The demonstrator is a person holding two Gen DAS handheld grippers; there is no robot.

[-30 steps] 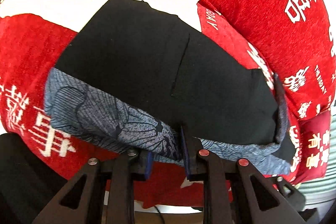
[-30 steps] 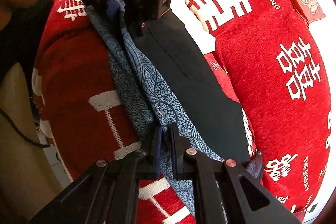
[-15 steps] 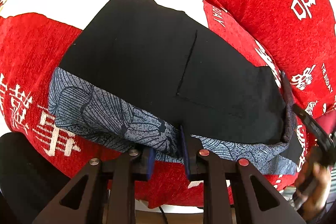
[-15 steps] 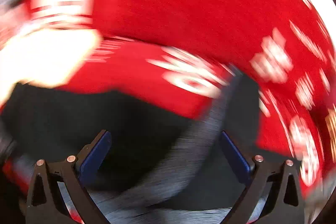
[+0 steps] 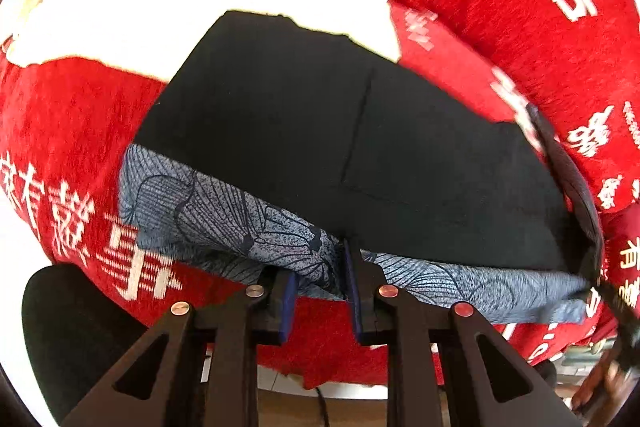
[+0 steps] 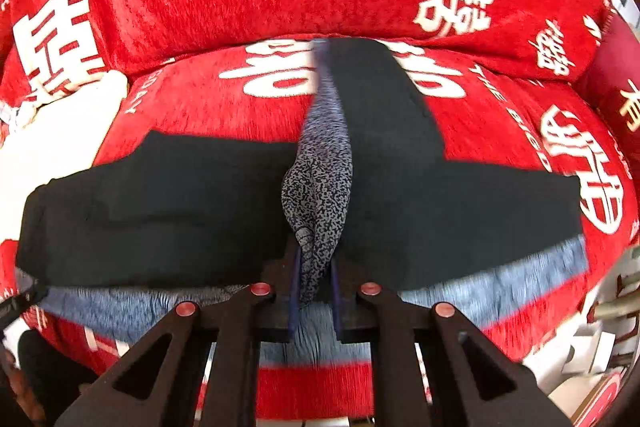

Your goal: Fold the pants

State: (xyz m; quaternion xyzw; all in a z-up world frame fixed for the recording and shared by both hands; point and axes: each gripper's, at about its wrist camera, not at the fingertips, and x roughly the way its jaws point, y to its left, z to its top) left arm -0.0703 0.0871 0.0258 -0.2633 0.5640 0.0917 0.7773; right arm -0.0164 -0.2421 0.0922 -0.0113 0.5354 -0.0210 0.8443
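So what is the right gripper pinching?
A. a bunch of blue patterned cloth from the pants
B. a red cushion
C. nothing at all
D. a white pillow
A: in the right wrist view the right gripper has its pads closed on a bunched ridge of the blue patterned cloth of the pants, which lie on the red cushion.

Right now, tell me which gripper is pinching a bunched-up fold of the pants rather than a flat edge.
The right gripper: a puckered ridge of the pants' grey patterned fabric stands up between its fingers. The left gripper only clamps the flat patterned hem.
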